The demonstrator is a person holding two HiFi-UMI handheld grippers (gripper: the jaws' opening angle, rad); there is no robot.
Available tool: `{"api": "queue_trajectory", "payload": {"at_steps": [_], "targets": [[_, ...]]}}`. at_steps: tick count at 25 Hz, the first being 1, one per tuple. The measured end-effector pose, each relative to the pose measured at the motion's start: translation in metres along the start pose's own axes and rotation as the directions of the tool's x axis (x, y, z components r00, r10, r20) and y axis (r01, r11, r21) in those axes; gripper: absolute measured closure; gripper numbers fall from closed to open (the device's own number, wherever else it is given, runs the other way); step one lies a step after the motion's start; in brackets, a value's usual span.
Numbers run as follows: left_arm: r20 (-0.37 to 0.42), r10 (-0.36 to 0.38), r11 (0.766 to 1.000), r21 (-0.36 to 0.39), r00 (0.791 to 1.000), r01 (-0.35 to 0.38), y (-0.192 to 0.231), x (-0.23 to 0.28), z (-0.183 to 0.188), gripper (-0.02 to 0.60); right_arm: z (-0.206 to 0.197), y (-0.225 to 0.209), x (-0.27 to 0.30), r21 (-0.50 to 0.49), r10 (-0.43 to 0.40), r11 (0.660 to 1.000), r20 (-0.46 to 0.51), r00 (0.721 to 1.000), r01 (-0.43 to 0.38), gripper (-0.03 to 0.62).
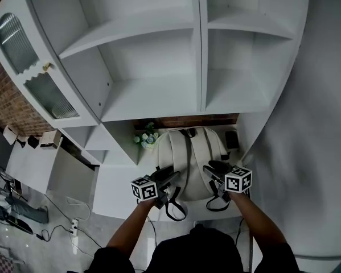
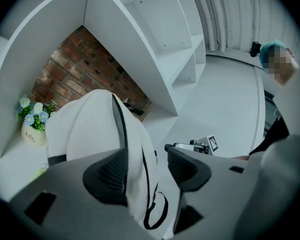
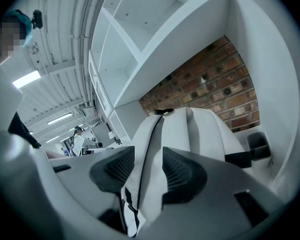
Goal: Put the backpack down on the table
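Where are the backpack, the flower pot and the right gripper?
backpack point(image 1: 197, 159), head view, pale fabric near its middle
flower pot point(image 2: 32, 134), left gripper view, pot's front
right gripper point(image 3: 148, 157), right gripper view, midway between fingertips

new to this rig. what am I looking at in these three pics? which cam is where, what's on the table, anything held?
There is no robot here: a person holds a two-jaw gripper in each hand. The head view comes from a camera on the person's head, looking down on the left gripper and right gripper. The other two pictures come from cameras riding on each gripper, looking along its jaws. On the white table rests a white backpack in front of a brick wall, with a small flower pot at its left and a dark container at its right. A shoulder strap runs between each gripper's jaws, but both pairs stand apart, so nothing is clamped.
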State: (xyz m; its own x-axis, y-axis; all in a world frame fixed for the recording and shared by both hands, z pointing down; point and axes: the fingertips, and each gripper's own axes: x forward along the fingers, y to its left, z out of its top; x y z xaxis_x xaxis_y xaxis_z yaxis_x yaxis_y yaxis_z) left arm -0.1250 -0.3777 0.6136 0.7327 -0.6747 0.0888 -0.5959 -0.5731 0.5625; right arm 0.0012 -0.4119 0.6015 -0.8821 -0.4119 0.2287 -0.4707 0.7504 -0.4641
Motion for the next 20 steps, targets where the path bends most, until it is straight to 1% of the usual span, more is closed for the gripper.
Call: {"api": "queue_trajectory", "payload": {"at_steps": [6,10,13,15,16,18,20], "targets": [[-0.021,-0.042,0.999,0.025,0.999,0.043,-0.026,-0.021,-0.011,0.335,-0.007,0.04,-0.008,-0.03,-0.006,1.0,0.033,0.999,0.007,0.418],[-0.046,-0.079,0.996,0.044,0.996,0.081,-0.052,-0.033,-0.02,0.336,-0.013,0.07,-0.017,-0.077,-0.022,0.997,0.05,0.998,0.026,0.418],[-0.063,-0.099,0.992,0.072,0.993,0.104,-0.073,-0.042,-0.03,0.337,-0.019,0.098,-0.026,-0.097,-0.021,0.995,0.064,0.998,0.027,0.418],[-0.059,-0.103,0.99,0.087,0.993,0.108,-0.087,-0.048,-0.035,0.34,-0.021,0.113,-0.035,-0.107,-0.04,0.993,0.095,0.995,0.05,0.419],[-0.05,-0.096,0.991,0.089,0.994,0.1,-0.092,-0.051,-0.035,0.353,-0.02,0.119,-0.041,-0.114,-0.063,0.991,0.123,0.99,0.077,0.424],[-0.02,-0.077,0.994,0.081,0.997,0.078,-0.102,-0.061,-0.035,0.413,-0.019,0.13,-0.054,-0.121,-0.116,0.983,0.181,0.977,0.139,0.474],[0.012,-0.071,0.995,0.075,0.997,0.07,-0.115,-0.071,-0.036,0.448,-0.023,0.142,-0.067,-0.114,-0.16,0.976,0.215,0.963,0.187,0.493]]}}
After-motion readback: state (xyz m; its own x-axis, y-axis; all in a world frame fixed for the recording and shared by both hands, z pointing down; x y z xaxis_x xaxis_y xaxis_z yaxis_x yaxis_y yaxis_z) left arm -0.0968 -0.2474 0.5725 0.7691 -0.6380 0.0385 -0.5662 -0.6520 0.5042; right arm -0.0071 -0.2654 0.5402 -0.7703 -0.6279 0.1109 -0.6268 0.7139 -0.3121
